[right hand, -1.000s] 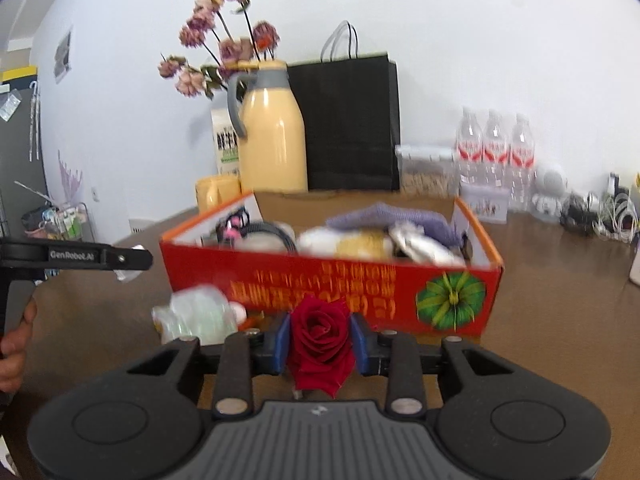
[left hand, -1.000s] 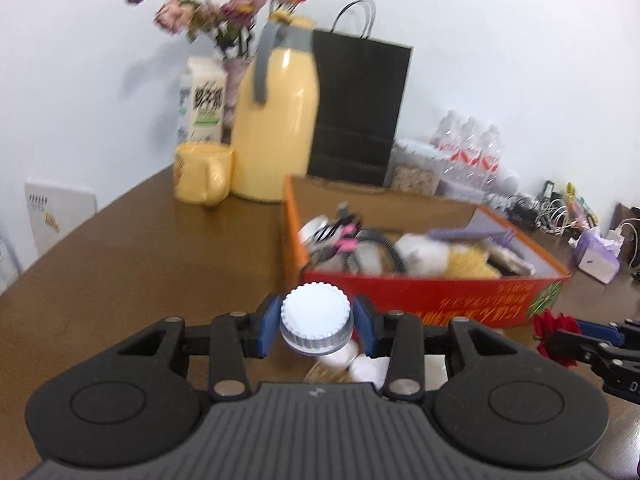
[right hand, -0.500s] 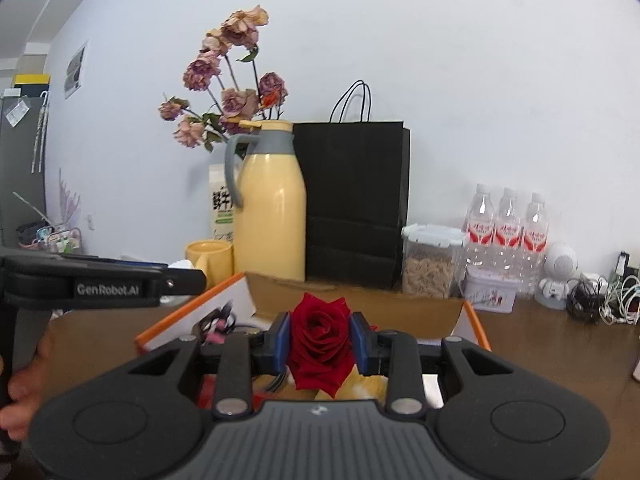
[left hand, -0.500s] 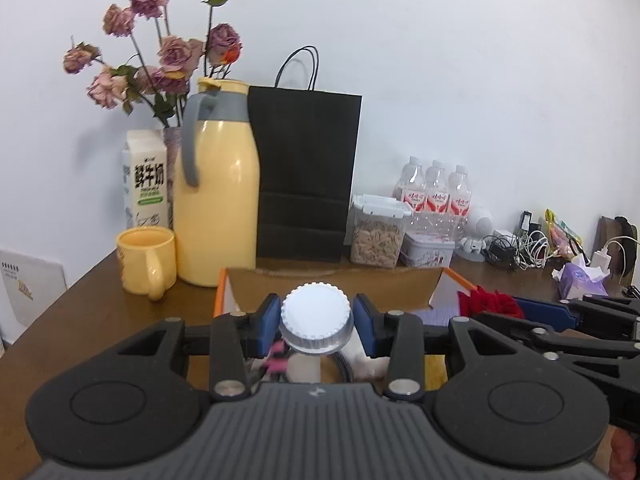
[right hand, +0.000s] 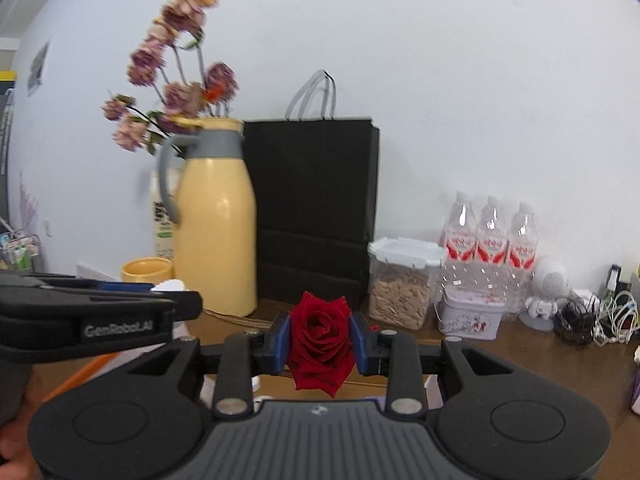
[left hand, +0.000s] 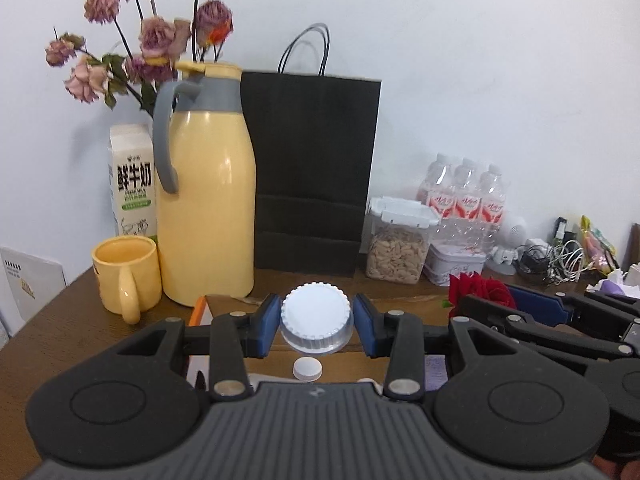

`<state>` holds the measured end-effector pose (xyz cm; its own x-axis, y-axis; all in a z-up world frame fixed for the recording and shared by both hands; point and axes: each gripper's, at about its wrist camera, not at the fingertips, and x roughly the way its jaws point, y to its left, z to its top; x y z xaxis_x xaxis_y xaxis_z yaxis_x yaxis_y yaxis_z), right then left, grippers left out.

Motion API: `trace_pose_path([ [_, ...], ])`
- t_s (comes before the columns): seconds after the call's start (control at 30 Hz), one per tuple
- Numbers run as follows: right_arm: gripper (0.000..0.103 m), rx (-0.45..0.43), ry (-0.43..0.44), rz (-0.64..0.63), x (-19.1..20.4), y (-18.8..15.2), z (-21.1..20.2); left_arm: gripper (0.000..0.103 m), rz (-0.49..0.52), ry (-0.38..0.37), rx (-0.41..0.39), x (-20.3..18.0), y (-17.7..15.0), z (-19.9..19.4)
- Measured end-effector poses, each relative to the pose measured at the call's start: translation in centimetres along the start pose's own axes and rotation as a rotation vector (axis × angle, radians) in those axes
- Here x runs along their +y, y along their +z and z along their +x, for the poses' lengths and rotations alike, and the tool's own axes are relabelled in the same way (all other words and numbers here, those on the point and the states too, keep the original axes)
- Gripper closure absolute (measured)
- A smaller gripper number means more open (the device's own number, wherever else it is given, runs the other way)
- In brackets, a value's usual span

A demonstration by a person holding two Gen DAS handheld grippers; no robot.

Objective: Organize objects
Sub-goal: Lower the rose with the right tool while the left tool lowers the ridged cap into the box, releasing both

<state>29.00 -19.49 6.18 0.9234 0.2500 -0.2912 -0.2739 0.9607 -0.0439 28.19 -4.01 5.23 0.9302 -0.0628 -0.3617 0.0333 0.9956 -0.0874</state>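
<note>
My left gripper (left hand: 315,326) holds a white-capped clear bottle (left hand: 314,317) between its blue pads, though small gaps show beside the cap. It hangs over the orange cardboard box (left hand: 195,314), whose rim barely shows. A second small white cap (left hand: 307,369) lies below in the box. My right gripper (right hand: 320,340) is shut on a red rose (right hand: 321,340), level with the left one and to its right. The rose also shows in the left wrist view (left hand: 482,294). The left gripper's side shows in the right wrist view (right hand: 100,316).
Behind the box stand a yellow thermos jug (left hand: 206,196), a yellow mug (left hand: 126,274), a milk carton (left hand: 132,182), dried flowers (left hand: 152,44), a black paper bag (left hand: 314,176), a cereal container (left hand: 398,250), water bottles (left hand: 464,200), a small tin (left hand: 454,266) and tangled cables (left hand: 560,256).
Both grippers have risen and moved forward over the box, which has dropped almost out of view. The left jaws look slightly wider around the bottle cap.
</note>
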Motion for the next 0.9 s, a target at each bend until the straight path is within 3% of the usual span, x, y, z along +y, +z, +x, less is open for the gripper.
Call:
trace_pose_path([
  [0.27, 0.069, 0.097, -0.017, 0.028, -1.8, -2.3, 2.7, 0.060, 0.050, 0.028, 0.059, -0.1, -1.6, 2.0],
  [0.3, 0.067, 0.104, -0.020, 0.028, -1.9, -2.5, 2.8, 0.055, 0.055, 0.028, 0.059, -0.1, -1.7, 2.0],
  [0.4, 0.057, 0.124, -0.039, 0.037, -2.2, -2.9, 2.8, 0.016, 0.068, 0.054, 0.050, -0.1, -1.9, 1.9],
  [0.5, 0.030, 0.138, -0.063, 0.046, -2.7, -3.3, 2.5, 0.000, 0.076, 0.078, 0.022, -0.1, -1.8, 1.4],
  [0.57, 0.011, 0.132, -0.075, 0.057, -3.0, -3.4, 2.1, 0.000, 0.070, 0.086, 0.008, 0.0, -1.7, 1.2],
  [0.67, 0.002, 0.120, -0.083, 0.068, -3.3, -3.3, 1.8, 0.000, 0.065, 0.090, 0.007, 0.1, -1.6, 1.0],
  [0.9, 0.000, 0.125, -0.086, 0.073, -3.4, -3.3, 1.5, 0.000, 0.066, 0.095, -0.002, 0.2, -1.6, 0.7],
])
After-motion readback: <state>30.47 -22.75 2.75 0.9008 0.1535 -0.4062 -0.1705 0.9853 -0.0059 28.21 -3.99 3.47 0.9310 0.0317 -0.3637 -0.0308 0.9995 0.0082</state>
